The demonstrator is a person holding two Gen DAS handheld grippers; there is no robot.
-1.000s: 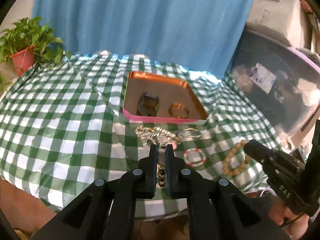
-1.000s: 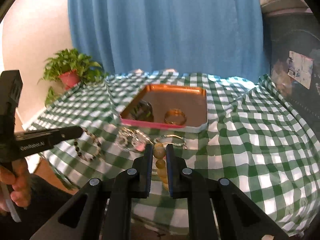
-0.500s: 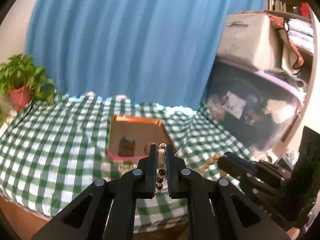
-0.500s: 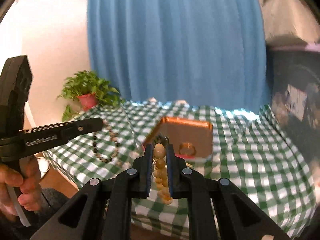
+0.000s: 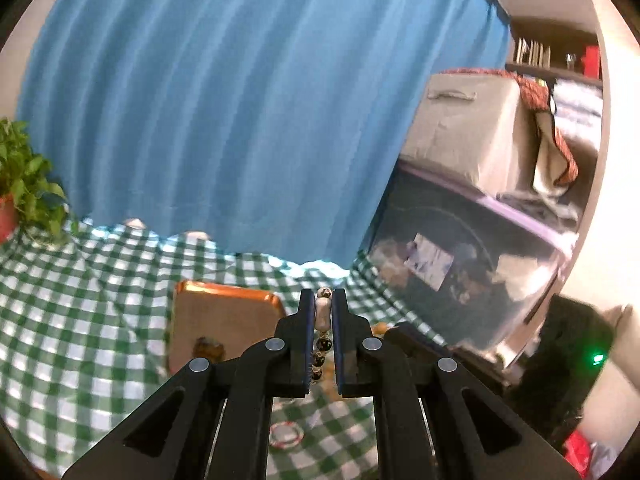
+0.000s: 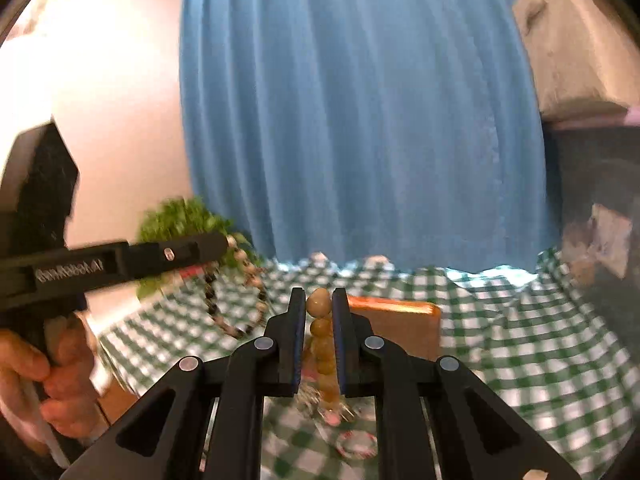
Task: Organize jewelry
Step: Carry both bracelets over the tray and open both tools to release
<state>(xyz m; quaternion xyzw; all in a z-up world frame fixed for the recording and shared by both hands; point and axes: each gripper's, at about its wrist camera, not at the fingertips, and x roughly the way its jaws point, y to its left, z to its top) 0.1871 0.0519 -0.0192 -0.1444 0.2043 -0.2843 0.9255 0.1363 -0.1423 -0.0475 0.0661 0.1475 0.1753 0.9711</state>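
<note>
My left gripper (image 5: 323, 305) is shut on a black-and-white bead bracelet (image 5: 322, 344) and holds it high above the table; in the right wrist view the left gripper (image 6: 224, 244) has the bracelet (image 6: 236, 300) dangling from its tip. My right gripper (image 6: 318, 304) is shut on a tan wooden bead bracelet (image 6: 322, 344), also lifted. An orange tray with a pink rim (image 5: 224, 320) lies on the green checked cloth below, holding a dark piece (image 5: 208, 347). The tray also shows in the right wrist view (image 6: 396, 328). A red-and-white ring bracelet (image 5: 286, 436) lies on the cloth.
A potted plant (image 5: 24, 188) stands at the table's far left. A blue curtain (image 5: 240, 120) hangs behind. Dark storage bins and a grey box (image 5: 472, 128) are stacked at the right. A silver chain (image 6: 312, 398) lies near the tray's front.
Both grippers have risen well above the table with their bracelets. The tray and cloth now sit lower and smaller in both views.
</note>
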